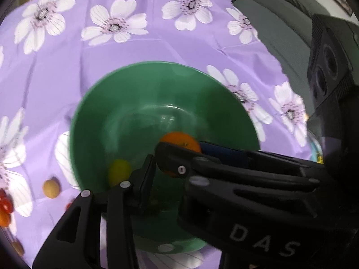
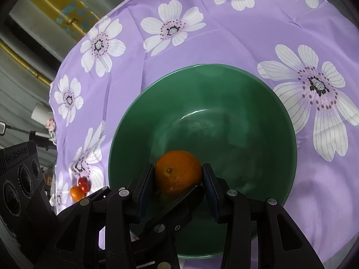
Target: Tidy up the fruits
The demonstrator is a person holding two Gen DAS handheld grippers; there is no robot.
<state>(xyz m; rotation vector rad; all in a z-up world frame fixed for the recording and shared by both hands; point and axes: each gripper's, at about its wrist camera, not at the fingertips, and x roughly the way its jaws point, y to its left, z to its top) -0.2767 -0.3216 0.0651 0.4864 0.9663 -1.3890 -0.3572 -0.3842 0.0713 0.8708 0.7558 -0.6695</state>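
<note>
Two grippers reach into one green bowl (image 2: 224,85) that stands on a purple cloth with white flowers (image 2: 235,35) covering the tabletop. The right gripper (image 2: 178,174) has its jaws closed on an orange (image 2: 177,171), one pad against each side of the fruit, which sits low over the near part of the bowl's inside. In the left wrist view the same orange (image 1: 179,142) shows partly behind the right gripper's black fingers, which cross in front of the lens. The left gripper (image 1: 161,179) points down into the bowl as well; only one of its fingers (image 1: 147,179) is plainly seen, so I cannot tell how its jaws stand. A small yellow-green fruit (image 1: 120,171) lies inside the bowl near its left wall. Outside the bowl, on the cloth to the left, lie a tan round fruit (image 1: 51,187), small red tomatoes (image 2: 83,183) and a small orange fruit (image 2: 76,192) touching them.
</note>
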